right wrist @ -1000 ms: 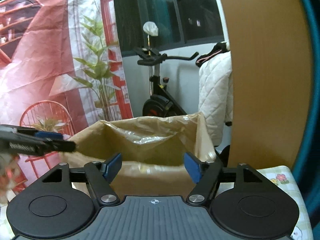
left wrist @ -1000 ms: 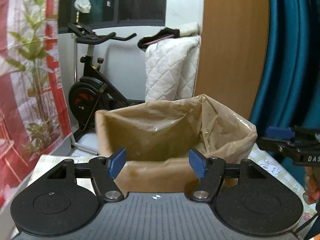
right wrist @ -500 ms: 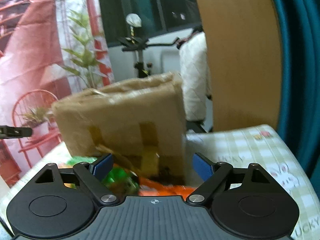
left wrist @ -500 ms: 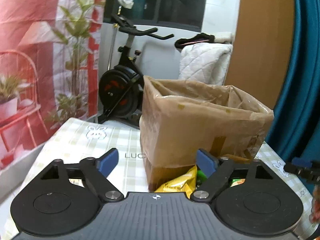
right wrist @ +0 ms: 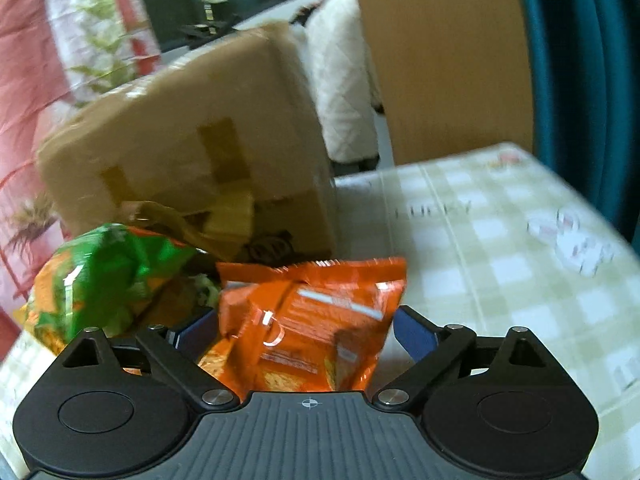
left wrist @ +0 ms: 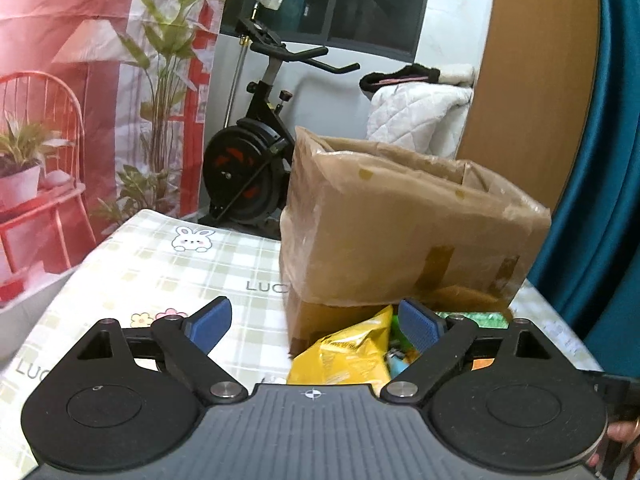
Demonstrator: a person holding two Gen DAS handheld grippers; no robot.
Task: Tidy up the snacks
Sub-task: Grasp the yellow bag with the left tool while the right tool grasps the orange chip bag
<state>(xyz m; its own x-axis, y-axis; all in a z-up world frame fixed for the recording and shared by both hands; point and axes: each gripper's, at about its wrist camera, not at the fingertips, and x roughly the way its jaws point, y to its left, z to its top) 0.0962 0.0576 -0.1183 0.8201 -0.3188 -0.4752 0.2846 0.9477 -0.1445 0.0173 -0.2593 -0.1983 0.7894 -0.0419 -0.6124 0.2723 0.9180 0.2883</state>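
A brown cardboard box [left wrist: 400,224] lined with plastic stands open on the checked table; it also shows in the right wrist view [right wrist: 192,160]. Snack bags lie in front of it. In the left wrist view a yellow bag [left wrist: 348,356] lies between and just past my open left gripper [left wrist: 316,324], with a green bag [left wrist: 468,318] behind the right finger. In the right wrist view an orange bag [right wrist: 308,320] lies between the blue pads of my open right gripper [right wrist: 304,332], and a green bag [right wrist: 100,276] lies to its left. Neither gripper holds anything.
The table [left wrist: 168,272] has a pale checked cloth with rabbit prints [right wrist: 500,248]. An exercise bike [left wrist: 256,160], a white quilt [left wrist: 416,116], a wooden panel [left wrist: 532,72] and a teal curtain [left wrist: 604,160] stand behind the table. A red printed backdrop [left wrist: 72,80] hangs at the left.
Both grippers have come down from above the box opening to table level in front of the box. The snack bags have come into view, and the orange bag now lies between the right fingers.
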